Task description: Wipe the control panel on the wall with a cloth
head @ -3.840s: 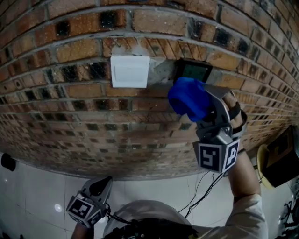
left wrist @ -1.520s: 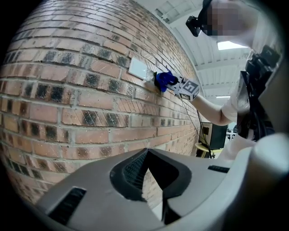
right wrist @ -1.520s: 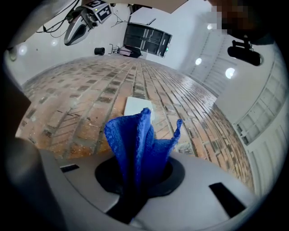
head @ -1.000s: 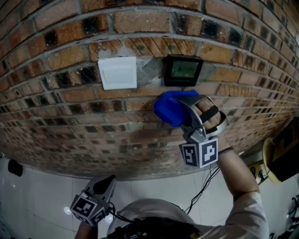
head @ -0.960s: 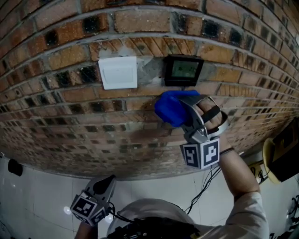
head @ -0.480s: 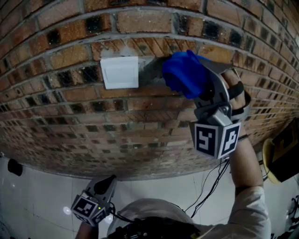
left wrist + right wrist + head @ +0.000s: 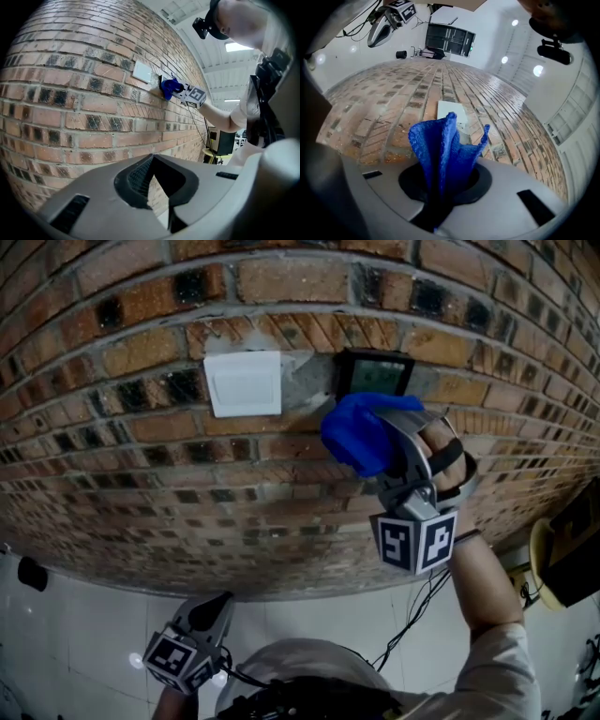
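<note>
The control panel [image 7: 375, 374], a small black frame with a greenish screen, is set in the brick wall to the right of a white switch plate [image 7: 243, 382]. My right gripper [image 7: 372, 439] is shut on a bunched blue cloth [image 7: 358, 432], which sits just below the panel and overlaps its lower edge. In the right gripper view the cloth [image 7: 443, 145] rises from the jaws and hides the panel, with the white plate [image 7: 451, 111] beyond it. My left gripper [image 7: 208, 611] hangs low near the floor, shut and empty. Its own view shows the cloth [image 7: 168, 86] far along the wall.
The brick wall [image 7: 141, 474] fills most of the head view. Low on the right stand a yellow round stand [image 7: 534, 568] and a black box [image 7: 574, 549]. Cables [image 7: 408, 610] trail down under my right arm. A dark object [image 7: 32, 573] lies on the tiled floor at the left.
Half a second ago the cloth covered the panel. The right gripper has since dropped down, so the screen shows again. The left gripper has not moved.
</note>
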### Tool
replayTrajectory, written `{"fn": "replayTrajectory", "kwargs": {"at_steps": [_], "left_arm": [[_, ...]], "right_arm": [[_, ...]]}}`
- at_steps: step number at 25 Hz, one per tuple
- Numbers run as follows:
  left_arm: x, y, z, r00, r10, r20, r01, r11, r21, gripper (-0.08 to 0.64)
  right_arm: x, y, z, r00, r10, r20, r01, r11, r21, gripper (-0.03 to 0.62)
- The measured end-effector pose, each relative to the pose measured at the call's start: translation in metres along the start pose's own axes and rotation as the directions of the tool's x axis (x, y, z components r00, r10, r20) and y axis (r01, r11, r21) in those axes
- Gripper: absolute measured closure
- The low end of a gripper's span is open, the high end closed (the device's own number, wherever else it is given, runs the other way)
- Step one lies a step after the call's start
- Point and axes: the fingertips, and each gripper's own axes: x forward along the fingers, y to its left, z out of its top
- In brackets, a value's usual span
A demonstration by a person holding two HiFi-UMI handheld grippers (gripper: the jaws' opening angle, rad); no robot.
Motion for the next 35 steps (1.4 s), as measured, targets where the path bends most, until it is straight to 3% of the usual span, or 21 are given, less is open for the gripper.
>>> {"fn": "replayTrajectory", "kwargs": {"at_steps": [12, 15, 22, 25, 29, 35], "left_arm": [[-0.003, -0.003, 0.000, 1.000, -0.004, -0.001, 0.004, 1.000, 0.008, 0.557], [-0.003, -0.003, -0.001, 1.000, -0.008, -0.001, 0.008, 1.000, 0.003, 0.557], [-0.003, -0.002, 0.001, 1.000, -0.014, 0.003, 0.014, 1.000, 0.006, 0.557], [-0.003, -0.002, 0.002, 1.000, -0.013, 0.006, 0.013, 1.000, 0.011, 0.557], [-0.005, 0.001, 0.002, 1.000, -0.005, 0.011, 0.005, 1.000, -0.004, 0.557], [-0.004, 0.002, -0.004, 1.000, 0.004, -0.012, -0.004, 1.000, -0.010, 0.557]], "right_arm": [[-0.003, 0.055, -0.002, 0.991, 0.134, 0.003, -0.134, 0.990, 0.033, 0.505], [-0.011, 0.033, 0.011, 0.995, 0.095, 0.039, -0.097, 0.994, 0.048, 0.505], [-0.002, -0.061, 0.018, 0.993, -0.099, 0.062, 0.098, 0.995, 0.020, 0.505], [0.007, -0.078, 0.012, 0.990, -0.133, 0.049, 0.132, 0.991, 0.019, 0.505], [0.013, -0.064, 0.005, 0.993, -0.118, 0.025, 0.118, 0.993, 0.001, 0.505], [0.002, -0.006, 0.003, 0.999, -0.044, 0.030, 0.044, 0.999, 0.016, 0.505]]}}
